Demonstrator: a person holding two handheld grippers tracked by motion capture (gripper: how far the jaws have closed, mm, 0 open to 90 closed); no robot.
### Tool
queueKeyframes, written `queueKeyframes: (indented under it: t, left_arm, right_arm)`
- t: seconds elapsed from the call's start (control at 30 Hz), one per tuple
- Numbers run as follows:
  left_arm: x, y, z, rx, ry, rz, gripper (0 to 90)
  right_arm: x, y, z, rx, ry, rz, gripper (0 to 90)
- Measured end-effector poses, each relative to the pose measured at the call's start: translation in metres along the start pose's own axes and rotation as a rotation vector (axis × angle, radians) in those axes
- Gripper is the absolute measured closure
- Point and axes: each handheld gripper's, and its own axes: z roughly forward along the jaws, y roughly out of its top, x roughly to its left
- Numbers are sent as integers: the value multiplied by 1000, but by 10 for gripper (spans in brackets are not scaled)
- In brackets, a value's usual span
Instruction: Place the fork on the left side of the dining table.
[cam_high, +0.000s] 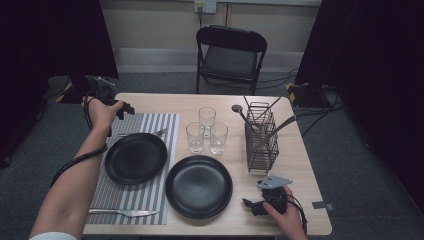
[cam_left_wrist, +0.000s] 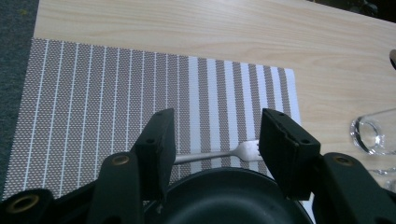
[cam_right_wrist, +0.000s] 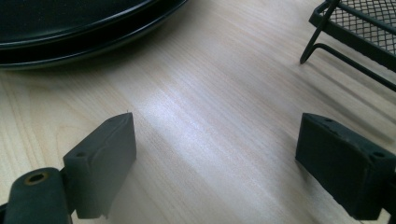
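A silver fork (cam_left_wrist: 224, 153) lies flat on the striped placemat (cam_left_wrist: 93, 93), just beyond the rim of a black plate (cam_left_wrist: 224, 179). My left gripper (cam_left_wrist: 215, 126) hovers over that rim with its jaws apart; the fork shows between them, untouched. In the high view the left gripper (cam_high: 125, 109) is at the mat's far left corner, above the fork (cam_high: 150, 133) and the plate (cam_high: 135, 158). My right gripper (cam_high: 250, 204) rests near the table's front right, open (cam_right_wrist: 215, 135) over bare wood beside a second black plate (cam_high: 198, 186).
Three glasses (cam_high: 206, 131) stand mid-table. A black wire rack (cam_high: 261, 140) holding utensils is right of them, and its foot (cam_right_wrist: 355, 28) is close to my right gripper. A knife (cam_high: 125, 213) lies on the mat's near edge. A folding chair (cam_high: 231, 52) stands behind the table.
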Motion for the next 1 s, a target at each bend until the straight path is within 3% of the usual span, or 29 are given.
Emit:
queueKeyframes:
  t: [0.47,1.0]
  left_arm:
    - [-19,-15,-9,39,-31,34,434]
    - [-41,-35,16,65,-61,60,428]
  right_arm:
    - [0,0,0,0,0,0,114]
    - [0,0,0,1,0,0,114]
